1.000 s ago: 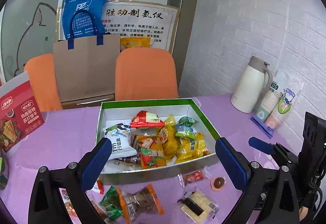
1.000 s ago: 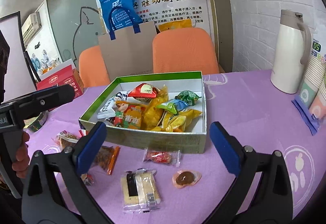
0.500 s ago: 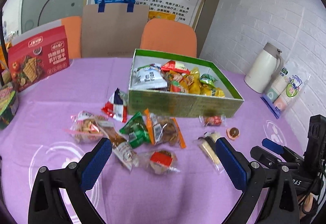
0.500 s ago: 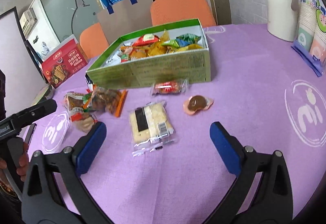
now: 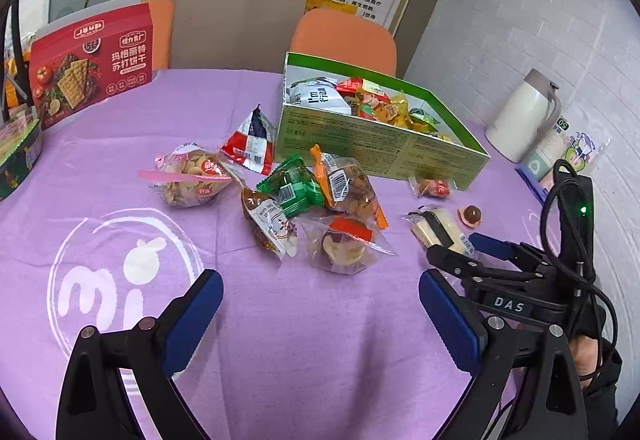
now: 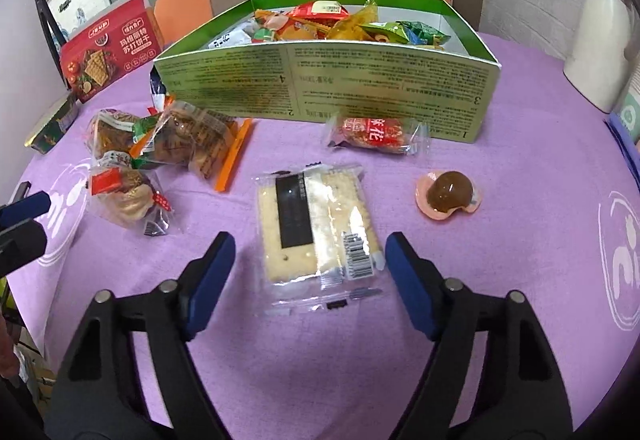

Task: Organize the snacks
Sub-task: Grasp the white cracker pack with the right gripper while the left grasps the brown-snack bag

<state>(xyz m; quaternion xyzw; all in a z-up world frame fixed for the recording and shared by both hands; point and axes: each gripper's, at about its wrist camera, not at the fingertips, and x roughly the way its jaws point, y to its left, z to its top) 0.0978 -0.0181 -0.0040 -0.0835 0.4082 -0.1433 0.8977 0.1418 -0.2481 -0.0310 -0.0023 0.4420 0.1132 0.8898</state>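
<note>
- Cracker pack [image 6: 316,224] lies flat on the purple tablecloth [image 6: 520,160], in front of the green box [image 6: 328,88] and apart from it, directly ahead of the right gripper [image 6: 310,260].
- Right gripper: jaws spread wide, nothing held, blue pads either side of the pack's near end and not touching it.
- Left gripper [image 5: 320,300]: also released and empty, over bare cloth short of the loose snack pile [image 5: 304,196].
- Handling, my read: light, thin clear film, likely slippery; crackers inside are stiff but brittle, so a hard squeeze could snap them.
- Best hold is probably across the short width at mid-body, not on the crimped film ends, which would just fold.
- Green box: open top, already holding a heap of wrapped snacks, mostly toward the left and middle; some floor shows at the right end.
- Other loose items near the pack: red wrapped candy [image 6: 376,134] just beside the box wall, round jelly cup [image 6: 448,194] to the right.
- Red cracker carton [image 5: 90,60] stands closed, well apart on the left.
</note>
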